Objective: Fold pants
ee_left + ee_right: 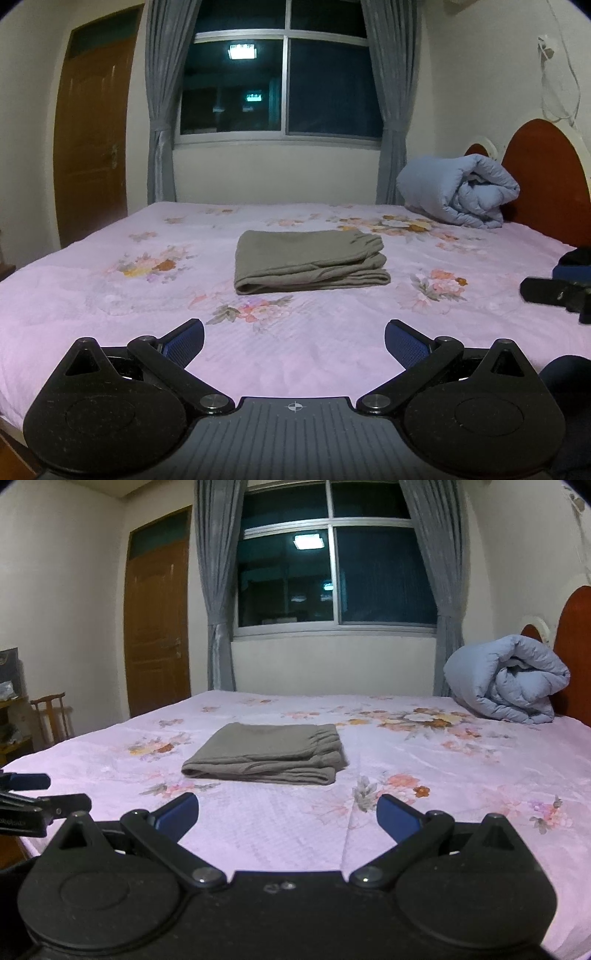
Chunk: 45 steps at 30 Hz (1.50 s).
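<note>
Though nobody is touching them, the pants (310,260) lie folded into a compact grey-brown rectangle near the middle of the bed (110,295), on the pink flowered sheet; several layers show stacked at the near edge, and the gathered waistband sits at the right end; from where I stand the folding looks done, or all but done. The left gripper (294,341) hangs above the near part of the bed with its 2 fingers spread wide and nothing between them; the right gripper (287,814) is likewise splayed and empty, well apart from the cloth. At most a little squaring of the uneven right end seems left. A rolled blue quilt (458,190) rests by the headboard (546,173), clear of the work.
</note>
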### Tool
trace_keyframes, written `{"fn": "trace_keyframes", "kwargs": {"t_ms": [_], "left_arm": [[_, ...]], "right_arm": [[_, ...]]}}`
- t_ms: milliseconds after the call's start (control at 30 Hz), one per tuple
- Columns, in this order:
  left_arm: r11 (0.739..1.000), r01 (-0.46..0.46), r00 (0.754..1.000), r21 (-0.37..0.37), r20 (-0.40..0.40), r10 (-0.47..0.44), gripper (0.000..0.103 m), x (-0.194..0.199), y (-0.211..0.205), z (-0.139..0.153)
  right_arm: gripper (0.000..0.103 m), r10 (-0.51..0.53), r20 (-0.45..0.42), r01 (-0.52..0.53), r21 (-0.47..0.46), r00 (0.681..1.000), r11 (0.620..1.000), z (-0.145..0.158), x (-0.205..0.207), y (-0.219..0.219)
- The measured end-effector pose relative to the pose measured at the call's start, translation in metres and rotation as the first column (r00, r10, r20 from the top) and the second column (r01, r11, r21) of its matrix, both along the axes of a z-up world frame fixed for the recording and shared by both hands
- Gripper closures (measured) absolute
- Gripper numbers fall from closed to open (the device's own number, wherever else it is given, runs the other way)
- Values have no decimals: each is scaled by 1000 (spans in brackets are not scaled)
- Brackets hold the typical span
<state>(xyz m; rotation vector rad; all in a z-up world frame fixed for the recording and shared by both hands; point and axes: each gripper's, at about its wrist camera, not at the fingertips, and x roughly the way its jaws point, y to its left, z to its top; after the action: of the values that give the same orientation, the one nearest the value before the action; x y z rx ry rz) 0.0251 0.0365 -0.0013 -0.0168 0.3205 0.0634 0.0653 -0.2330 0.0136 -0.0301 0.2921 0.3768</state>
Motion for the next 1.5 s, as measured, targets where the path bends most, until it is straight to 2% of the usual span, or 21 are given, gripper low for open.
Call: {"fn": "trace_keyframes", "kwargs": {"t_ms": [300,1500], "left_arm": [[1000,6,1000,7,7,-6,0,1,-6,1],[1000,8,1000,1,11,-8,0,-2,-9,1]], "right_arm": [[6,9,-11,-10,-37,1000,999,-1,0,17],[6,7,-15,-8,-30,1000,1000,0,-1,15]]}}
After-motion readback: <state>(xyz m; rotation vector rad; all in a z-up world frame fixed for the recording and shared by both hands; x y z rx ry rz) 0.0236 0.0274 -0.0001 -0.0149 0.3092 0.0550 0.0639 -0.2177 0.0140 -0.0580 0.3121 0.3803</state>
